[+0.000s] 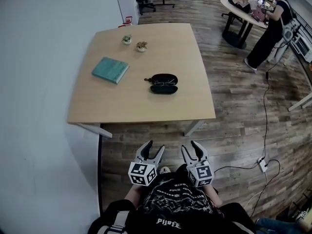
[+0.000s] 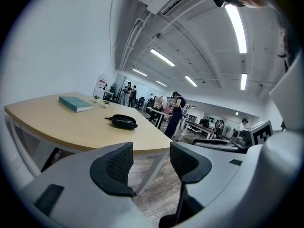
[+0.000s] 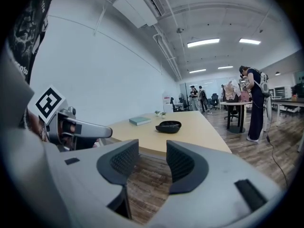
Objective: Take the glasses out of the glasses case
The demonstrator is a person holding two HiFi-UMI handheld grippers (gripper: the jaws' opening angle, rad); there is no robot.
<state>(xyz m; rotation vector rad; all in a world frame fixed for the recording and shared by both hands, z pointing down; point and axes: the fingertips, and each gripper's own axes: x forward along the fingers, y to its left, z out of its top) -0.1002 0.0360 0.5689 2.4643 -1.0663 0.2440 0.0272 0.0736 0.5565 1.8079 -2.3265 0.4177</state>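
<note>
A black glasses case (image 1: 164, 83) lies open on the wooden table (image 1: 122, 106), with the glasses (image 1: 163, 82) resting inside it. The same case shows far off in the left gripper view (image 2: 124, 121) and the right gripper view (image 3: 168, 126). Both grippers are held close to the person's chest, well short of the table's near edge. My left gripper (image 1: 155, 147) stands open with nothing between its fingers (image 2: 114, 167). My right gripper (image 1: 188, 146) is open and empty too, its fingers (image 3: 183, 164) apart.
A teal book (image 1: 110, 69) lies left of the case, and two small potted plants (image 1: 126, 39) (image 1: 142, 46) stand at the table's far side. A white wall runs along the left. A person (image 1: 269, 28) stands at the back right by a round table (image 1: 234, 9); cables (image 1: 265, 96) cross the wooden floor.
</note>
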